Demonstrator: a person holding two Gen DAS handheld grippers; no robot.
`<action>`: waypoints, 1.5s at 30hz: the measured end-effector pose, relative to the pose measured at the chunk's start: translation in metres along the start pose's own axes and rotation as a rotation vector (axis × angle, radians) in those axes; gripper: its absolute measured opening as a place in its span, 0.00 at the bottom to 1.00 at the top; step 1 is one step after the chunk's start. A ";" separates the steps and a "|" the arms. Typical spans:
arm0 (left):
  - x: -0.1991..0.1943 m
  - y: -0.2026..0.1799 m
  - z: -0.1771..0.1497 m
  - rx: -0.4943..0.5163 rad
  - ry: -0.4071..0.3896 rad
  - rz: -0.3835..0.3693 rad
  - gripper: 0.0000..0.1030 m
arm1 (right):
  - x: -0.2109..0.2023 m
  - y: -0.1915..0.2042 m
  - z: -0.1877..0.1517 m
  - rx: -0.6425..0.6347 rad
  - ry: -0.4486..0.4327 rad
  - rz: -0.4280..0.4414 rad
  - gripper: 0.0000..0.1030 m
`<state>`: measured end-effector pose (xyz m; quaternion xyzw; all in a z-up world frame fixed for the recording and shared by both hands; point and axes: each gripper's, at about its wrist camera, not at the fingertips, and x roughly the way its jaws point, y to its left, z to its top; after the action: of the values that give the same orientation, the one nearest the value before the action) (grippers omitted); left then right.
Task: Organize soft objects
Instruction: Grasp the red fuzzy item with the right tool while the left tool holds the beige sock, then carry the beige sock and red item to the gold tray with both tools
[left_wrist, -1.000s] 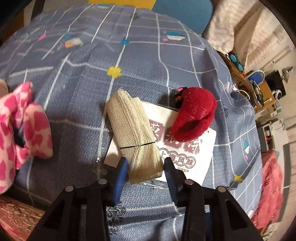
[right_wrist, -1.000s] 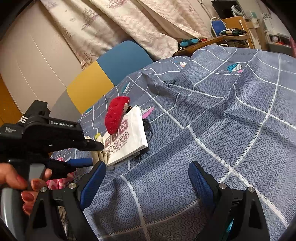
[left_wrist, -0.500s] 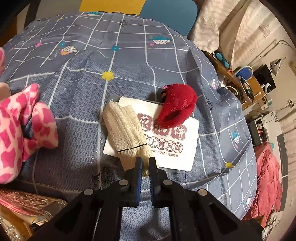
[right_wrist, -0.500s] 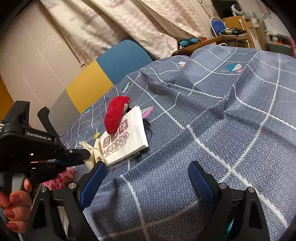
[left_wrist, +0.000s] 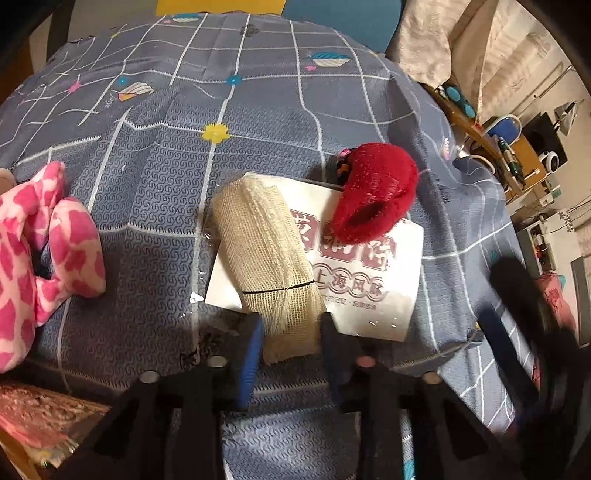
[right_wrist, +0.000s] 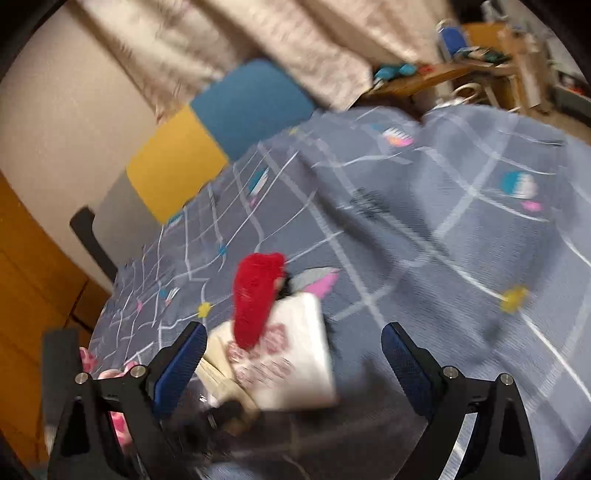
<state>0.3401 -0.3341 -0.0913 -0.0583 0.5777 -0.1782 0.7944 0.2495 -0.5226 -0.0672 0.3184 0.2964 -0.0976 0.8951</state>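
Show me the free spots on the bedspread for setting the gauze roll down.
Bare bedspread lies beyond the gauze roll, up to the yellow flower, and between the roll and the pink plush. The white packet and red plush crowd the roll's right side.

Left wrist view: steeply downward and close over the bedspread (left_wrist: 258, 110). Right wrist view: shallower, from farther back, blurred, facing the headboard (right_wrist: 221, 122). Shared by both: white packet (left_wrist: 369, 288), red plush (left_wrist: 373, 192), gauze roll (left_wrist: 266, 251).
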 end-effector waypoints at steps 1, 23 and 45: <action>-0.003 0.000 -0.002 0.006 -0.005 -0.011 0.10 | 0.010 0.006 0.007 -0.010 0.030 0.004 0.93; 0.006 -0.006 -0.005 -0.018 0.074 0.004 0.41 | 0.013 0.006 0.021 -0.102 0.045 -0.011 0.25; -0.038 -0.010 -0.045 0.070 -0.026 -0.127 0.04 | -0.108 -0.051 -0.093 0.177 -0.057 0.072 0.25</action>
<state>0.2856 -0.3249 -0.0691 -0.0693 0.5558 -0.2473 0.7906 0.1006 -0.5053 -0.0869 0.4038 0.2494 -0.1004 0.8744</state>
